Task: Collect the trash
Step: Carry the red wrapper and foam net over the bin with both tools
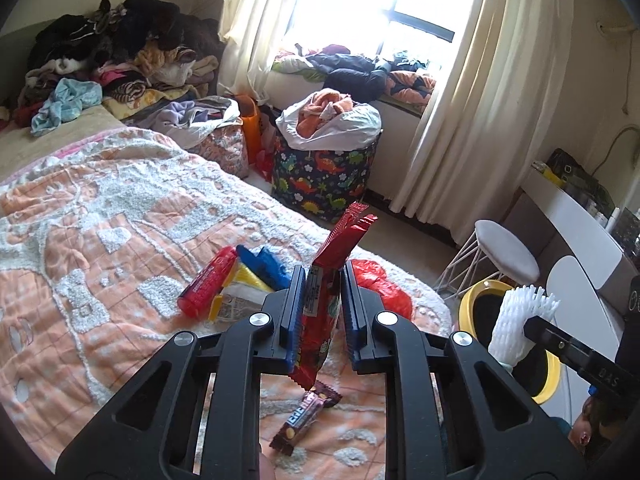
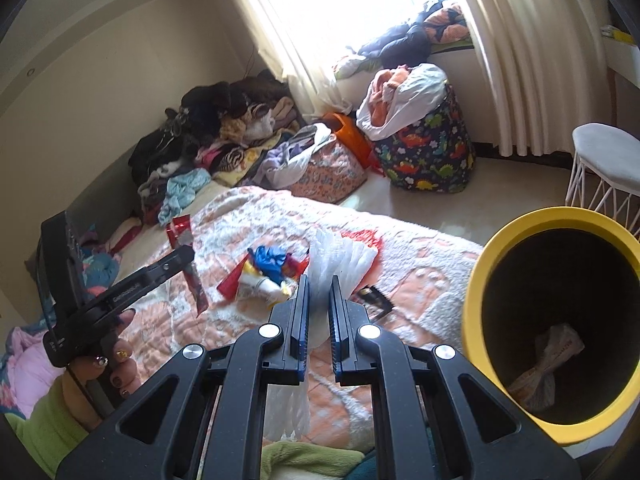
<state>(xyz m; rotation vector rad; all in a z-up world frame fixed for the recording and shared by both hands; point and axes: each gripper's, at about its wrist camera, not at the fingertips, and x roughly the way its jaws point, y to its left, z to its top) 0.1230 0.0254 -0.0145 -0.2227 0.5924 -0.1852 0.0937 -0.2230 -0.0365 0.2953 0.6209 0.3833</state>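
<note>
- Open bedspread (image 1: 100,240) at left, bare of clutter, free for a low pass.
- Cluster of wrappers (image 2: 266,276) mid-bed, with a red bag (image 1: 380,288) just beyond; chocolate bar (image 1: 306,416) lying near the bed edge.
- Yellow bin (image 2: 476,300) mouth open and unblocked, close beside the bed at right; one crumpled wrapper deep inside.
- White stool (image 2: 604,168) just behind the bin, narrowing that side.
- Dinosaur hamper (image 1: 324,176) and bags crowding the floor by the window.
- Clothes pile (image 1: 112,52) walling the far end of the bed.

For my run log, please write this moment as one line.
left gripper: jaws shut on red wrapper | right gripper: jaws shut on white foam net | yellow bin: beside bed
</note>
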